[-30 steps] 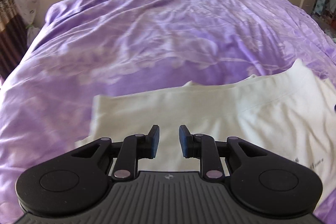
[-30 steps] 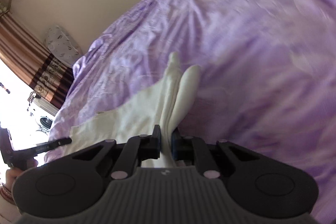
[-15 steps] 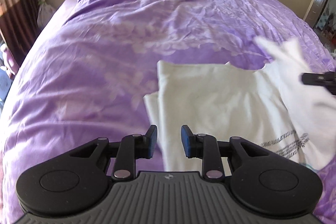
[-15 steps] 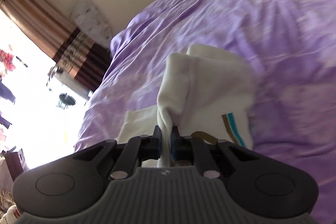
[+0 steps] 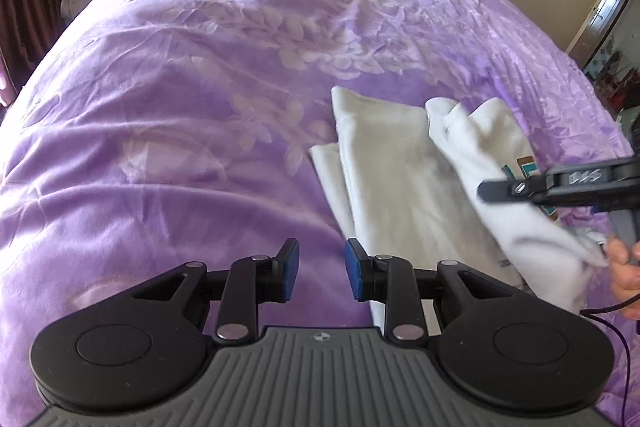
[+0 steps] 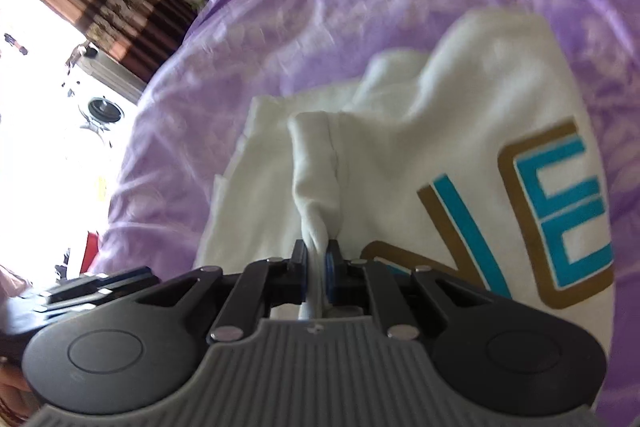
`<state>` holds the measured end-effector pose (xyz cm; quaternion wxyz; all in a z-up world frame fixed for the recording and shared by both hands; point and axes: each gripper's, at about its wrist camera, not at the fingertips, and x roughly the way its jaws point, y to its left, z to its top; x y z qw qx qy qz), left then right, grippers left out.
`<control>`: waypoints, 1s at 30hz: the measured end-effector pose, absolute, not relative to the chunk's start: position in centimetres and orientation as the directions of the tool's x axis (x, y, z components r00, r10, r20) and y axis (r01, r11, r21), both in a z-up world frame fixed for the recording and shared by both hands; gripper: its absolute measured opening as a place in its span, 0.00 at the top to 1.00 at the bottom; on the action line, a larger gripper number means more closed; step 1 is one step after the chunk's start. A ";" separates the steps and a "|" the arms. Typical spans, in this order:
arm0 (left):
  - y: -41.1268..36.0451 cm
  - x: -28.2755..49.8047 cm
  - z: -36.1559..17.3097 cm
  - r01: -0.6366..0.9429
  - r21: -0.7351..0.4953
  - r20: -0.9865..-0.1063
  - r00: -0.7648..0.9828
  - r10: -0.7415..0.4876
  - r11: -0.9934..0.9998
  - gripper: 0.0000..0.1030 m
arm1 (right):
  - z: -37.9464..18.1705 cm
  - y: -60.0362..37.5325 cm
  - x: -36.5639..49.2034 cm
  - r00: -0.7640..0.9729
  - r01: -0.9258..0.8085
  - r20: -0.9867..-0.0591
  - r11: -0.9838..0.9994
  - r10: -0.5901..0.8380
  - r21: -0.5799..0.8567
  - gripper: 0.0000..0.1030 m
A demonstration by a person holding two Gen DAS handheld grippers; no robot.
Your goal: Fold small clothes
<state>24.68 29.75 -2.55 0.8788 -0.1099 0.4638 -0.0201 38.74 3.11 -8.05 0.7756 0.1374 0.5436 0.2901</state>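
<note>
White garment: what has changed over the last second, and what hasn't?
The right gripper carried a pinched fold of the white garment across over its body, exposing the printed lettering. The left gripper slid off the cloth, now over the purple bedspread. Unchanged: right grip shut, left jaws empty.

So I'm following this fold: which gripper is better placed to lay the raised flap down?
Right. The right gripper is shut on the white garment; the left gripper is open over the purple bedspread, holding nothing.
</note>
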 end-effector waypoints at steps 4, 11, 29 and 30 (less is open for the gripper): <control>29.6 24.8 -1.6 -0.064 -0.240 -0.784 0.601 -0.155 0.969 0.69 | -3.8 2.9 38.1 0.327 -0.347 -0.678 0.751 0.659 0.563 0.96; 28.7 25.2 -0.9 -0.058 -0.225 -0.781 0.608 -0.144 0.973 0.69 | -1.7 6.6 37.3 0.354 -0.432 -0.641 0.727 0.681 0.533 0.96; 29.7 24.3 -1.7 -0.102 -0.229 -0.807 0.576 -0.130 0.968 0.69 | -8.8 12.0 35.7 0.175 -0.445 -0.748 0.729 0.641 0.520 0.87; 29.5 23.9 -1.4 -0.096 -0.224 -0.806 0.577 -0.129 0.970 0.69 | -8.4 11.8 35.4 0.179 -0.451 -0.743 0.725 0.645 0.521 0.83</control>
